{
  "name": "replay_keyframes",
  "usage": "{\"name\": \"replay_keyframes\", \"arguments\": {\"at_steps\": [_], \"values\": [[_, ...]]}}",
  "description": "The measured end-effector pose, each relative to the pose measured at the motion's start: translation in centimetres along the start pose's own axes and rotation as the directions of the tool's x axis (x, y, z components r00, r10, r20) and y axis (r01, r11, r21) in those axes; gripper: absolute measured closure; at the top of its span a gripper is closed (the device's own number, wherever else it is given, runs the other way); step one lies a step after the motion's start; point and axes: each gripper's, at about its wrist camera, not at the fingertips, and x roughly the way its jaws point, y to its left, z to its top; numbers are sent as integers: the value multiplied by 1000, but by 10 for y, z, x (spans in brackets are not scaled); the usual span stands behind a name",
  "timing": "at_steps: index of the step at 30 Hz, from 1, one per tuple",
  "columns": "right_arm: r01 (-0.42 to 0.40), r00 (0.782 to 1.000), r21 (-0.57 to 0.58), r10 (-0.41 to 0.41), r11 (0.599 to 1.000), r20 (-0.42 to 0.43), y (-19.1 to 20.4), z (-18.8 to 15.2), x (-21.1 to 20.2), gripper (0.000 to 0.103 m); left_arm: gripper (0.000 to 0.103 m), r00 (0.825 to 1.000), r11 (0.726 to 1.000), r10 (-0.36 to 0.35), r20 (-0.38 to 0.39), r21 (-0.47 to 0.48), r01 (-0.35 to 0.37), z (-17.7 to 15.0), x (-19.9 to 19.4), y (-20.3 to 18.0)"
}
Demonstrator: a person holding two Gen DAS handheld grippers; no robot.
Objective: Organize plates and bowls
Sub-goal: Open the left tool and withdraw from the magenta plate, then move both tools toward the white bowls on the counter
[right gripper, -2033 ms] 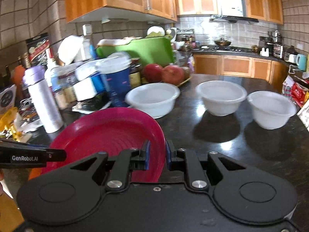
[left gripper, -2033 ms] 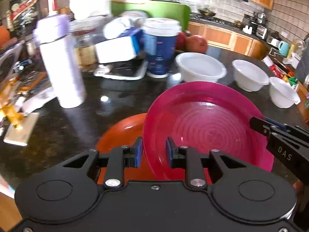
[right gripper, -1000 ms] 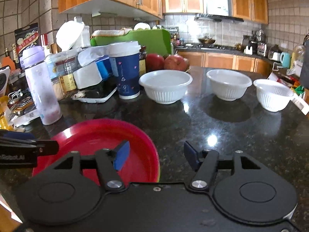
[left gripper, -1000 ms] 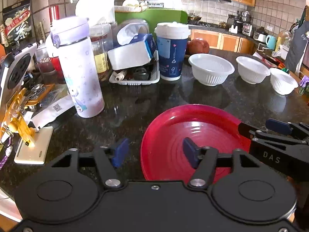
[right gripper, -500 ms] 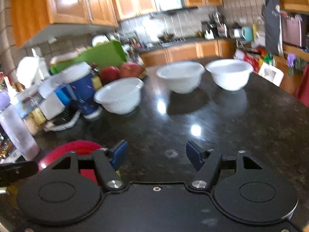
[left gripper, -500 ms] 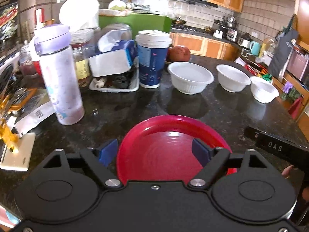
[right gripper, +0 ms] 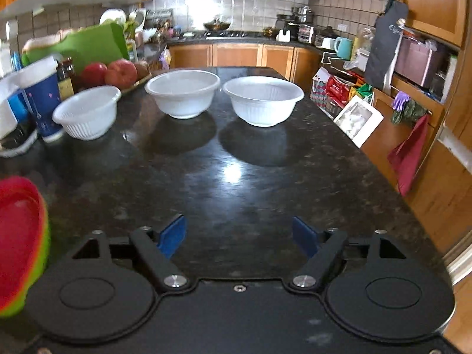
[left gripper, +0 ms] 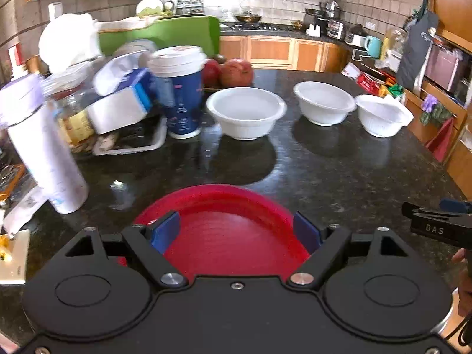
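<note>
Dark granite counter (right gripper: 250, 177), glossy red plate (left gripper: 230, 236)

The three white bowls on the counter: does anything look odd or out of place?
The bowls stand upright, apart in a loose row and look empty. Nothing is spilled. They are only unstacked, while the red plate already lies on other plates.

— What stood at the frame's left?
— A white bottle (left gripper: 44, 147), a blue cup (left gripper: 180, 88) beside a tray (left gripper: 132, 144) of clutter.
— And farther back?
— Red apples (left gripper: 233, 72), a green board (left gripper: 165, 37); at upper right, a teal mug (left gripper: 373, 45). All on a black counter (left gripper: 339, 171).
</note>
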Motion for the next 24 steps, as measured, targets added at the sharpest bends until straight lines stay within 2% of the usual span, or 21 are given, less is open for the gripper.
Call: {"name": "replay_keyframes", "arguments": {"at_steps": [3,6,15,21,24], "values": [[-26,999,-15,25,1000,-21,-21,7,5,15,19,1000,1000,-23,-15,2,23,6,3,-21],[-99,993,-10,98,995,-71,-45,16,15,11,19,999,999,-43,-24,-2,43,14,7,-44],[-218,962,9,216,976,-167,-109,41,55,10,19,1000,998,-28,-2,-49,27,39,20,-101],[-240,958,17,240,971,-155,-147,54,73,7,19,998,997,24,-57,-75,-28,49,39,-131],[-258,955,-2,255,966,-155,-158,62,80,6,19,992,995,36,-121,-89,-47,55,53,-142]]}}
